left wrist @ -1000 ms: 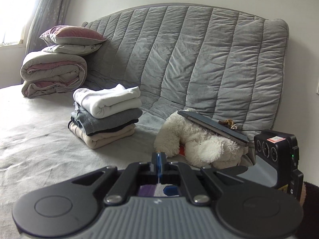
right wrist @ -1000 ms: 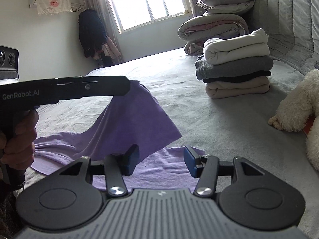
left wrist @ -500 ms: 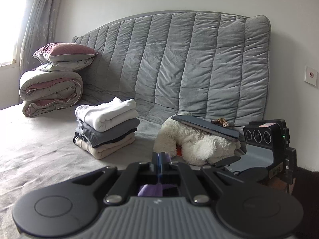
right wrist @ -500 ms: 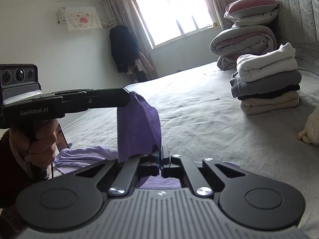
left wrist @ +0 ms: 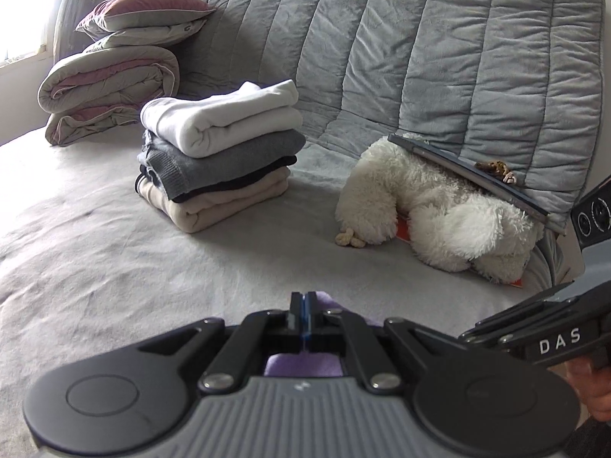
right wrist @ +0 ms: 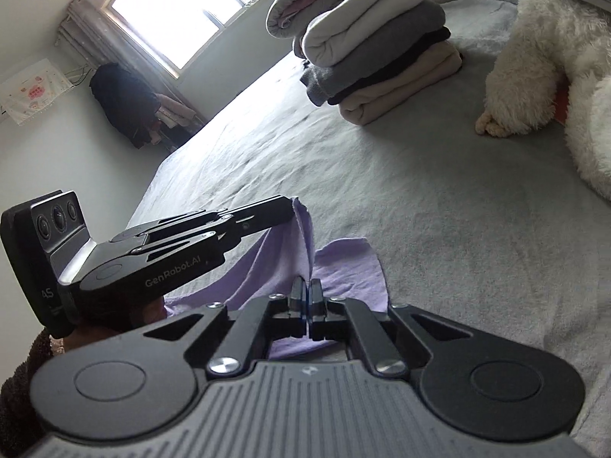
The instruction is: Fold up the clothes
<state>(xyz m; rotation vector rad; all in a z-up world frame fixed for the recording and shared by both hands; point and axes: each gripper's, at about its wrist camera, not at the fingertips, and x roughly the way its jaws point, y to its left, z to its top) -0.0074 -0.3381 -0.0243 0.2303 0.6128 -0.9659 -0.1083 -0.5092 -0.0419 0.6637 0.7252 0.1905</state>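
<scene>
A purple garment (right wrist: pixel 343 271) lies on the grey bed, one edge lifted. My left gripper (left wrist: pixel 304 299) is shut on its cloth, which shows purple (left wrist: pixel 301 364) under the jaws; in the right wrist view the same gripper (right wrist: pixel 292 206) holds the raised edge up. My right gripper (right wrist: pixel 306 286) is shut on the purple garment just below that edge. The right gripper's body shows at the right edge of the left wrist view (left wrist: pixel 550 339). A stack of folded clothes (left wrist: pixel 217 156) stands further back on the bed.
A white plush dog (left wrist: pixel 439 206) with a dark tablet (left wrist: pixel 469 175) on it lies right of the stack, against the grey quilted headboard (left wrist: pixel 420 49). Rolled quilts and pillows (left wrist: pixel 110 76) sit at the far left. A window (right wrist: pixel 183 11) and hanging clothes (right wrist: pixel 126 103) are beyond the bed.
My right gripper went from open to shut on the purple garment. Both grippers have dropped lower towards the bed and moved forward towards the stack, and the right wrist view has tilted.
</scene>
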